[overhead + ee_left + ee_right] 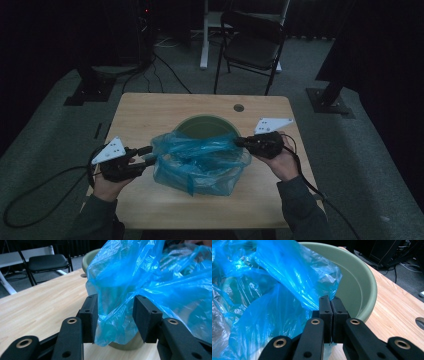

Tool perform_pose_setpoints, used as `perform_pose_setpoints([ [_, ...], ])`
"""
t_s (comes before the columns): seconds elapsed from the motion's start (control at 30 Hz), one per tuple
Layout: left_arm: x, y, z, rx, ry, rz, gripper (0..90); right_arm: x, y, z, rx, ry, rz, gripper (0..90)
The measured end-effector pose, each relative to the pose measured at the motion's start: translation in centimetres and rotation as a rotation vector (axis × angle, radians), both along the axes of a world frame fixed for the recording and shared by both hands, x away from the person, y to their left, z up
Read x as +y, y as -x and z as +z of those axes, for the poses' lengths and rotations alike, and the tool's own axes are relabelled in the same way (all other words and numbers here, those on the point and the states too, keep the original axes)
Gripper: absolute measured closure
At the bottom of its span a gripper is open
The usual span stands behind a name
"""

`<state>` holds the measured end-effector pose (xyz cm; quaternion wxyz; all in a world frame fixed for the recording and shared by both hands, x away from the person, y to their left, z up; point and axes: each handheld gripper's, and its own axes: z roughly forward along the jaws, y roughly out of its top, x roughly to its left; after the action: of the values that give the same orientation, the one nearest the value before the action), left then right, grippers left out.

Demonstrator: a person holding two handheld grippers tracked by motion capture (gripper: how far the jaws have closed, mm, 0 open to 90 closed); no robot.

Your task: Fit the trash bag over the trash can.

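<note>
Plastic everywhere: a blue bag (200, 162) is draped over a green bin (206, 126) at the middle of the counter (150, 110). From the high view, the left gripper (145, 159) sits at the bag's left edge and the right gripper (241, 142) at its right. The left gripper view adds the detail: jaws spread wide, a fold of film hanging between them, neither pad pressing it. The right gripper view shows jaws squeezed flat together on a pinch of the bag at the bin's rim. Bare wood lies open toward the far edge and the cable hole (238, 107), with a folding chair (252, 42) beyond on the floor. The bin's inside under the film is hard to make out, and its base is cut off from sight.
</note>
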<state>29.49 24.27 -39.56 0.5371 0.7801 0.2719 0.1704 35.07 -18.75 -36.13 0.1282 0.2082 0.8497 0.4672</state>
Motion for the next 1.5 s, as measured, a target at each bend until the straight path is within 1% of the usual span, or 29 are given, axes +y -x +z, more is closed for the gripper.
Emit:
perform_pose_setpoints([
  [0.13, -0.7, -0.6, 0.4, -0.012, -0.008, -0.001, 52.8, 0.1, 0.1, 0.0, -0.004, 0.006, 0.003, 88.6],
  [0.23, -0.7, -0.6, 0.7, -0.02, 0.002, -0.012, 52.0, 0.0, 0.2, 0.0, -0.008, 0.007, -0.002, 88.6],
  [0.3, -0.7, -0.6, 0.8, -0.022, 0.001, -0.01, 51.9, -0.1, 0.2, 0.1, -0.009, 0.007, -0.003, 88.6],
  [0.47, 0.3, -0.2, 0.7, 0.002, 0.009, -0.011, 51.7, -0.2, 0.3, 0.1, -0.011, 0.006, -0.005, 88.6],
  [0.6, 0.9, 0.0, 0.3, 0.036, 0.006, -0.037, 50.5, -0.1, 0.2, 0.1, -0.008, 0.01, -0.007, 88.6],
  [0.7, 1.4, 0.1, 0.0, 0.056, 0.011, -0.06, 50.4, -0.1, 0.0, 0.0, -0.008, 0.012, -0.008, 88.6],
  [0.87, 2.2, 0.4, -0.2, 0.065, 0.048, -0.099, 49.5, 0.0, 0.0, 0.0, -0.005, 0.015, -0.009, 88.6],
  [1.03, 2.6, 0.5, 0.0, 0.063, 0.054, -0.13, 49.4, -0.1, 0.0, 0.1, -0.008, 0.016, -0.011, 88.6],
  [1.1, 2.6, 0.5, 0.0, 0.062, 0.057, -0.132, 49.5, -0.2, 0.0, 0.1, -0.008, 0.015, -0.012, 88.7],
  [1.2, 3.4, 0.6, 0.1, 0.066, 0.077, -0.137, 49.5, -0.4, 0.0, 0.1, -0.009, 0.013, -0.014, 88.7],
  [1.3, 3.4, 0.6, 0.1, 0.066, 0.077, -0.137, 49.5, -0.5, 0.0, 0.1, -0.009, 0.011, -0.015, 88.6],
  [1.33, 4.2, 0.7, 0.2, 0.066, 0.107, -0.134, 49.5, -0.5, 0.0, 0.1, -0.009, 0.011, -0.015, 88.6],
  [1.5, 4.7, 0.7, 0.4, 0.062, 0.124, -0.142, 49.5, -0.7, 0.0, -0.1, -0.004, 0.014, -0.02, 88.7],
])
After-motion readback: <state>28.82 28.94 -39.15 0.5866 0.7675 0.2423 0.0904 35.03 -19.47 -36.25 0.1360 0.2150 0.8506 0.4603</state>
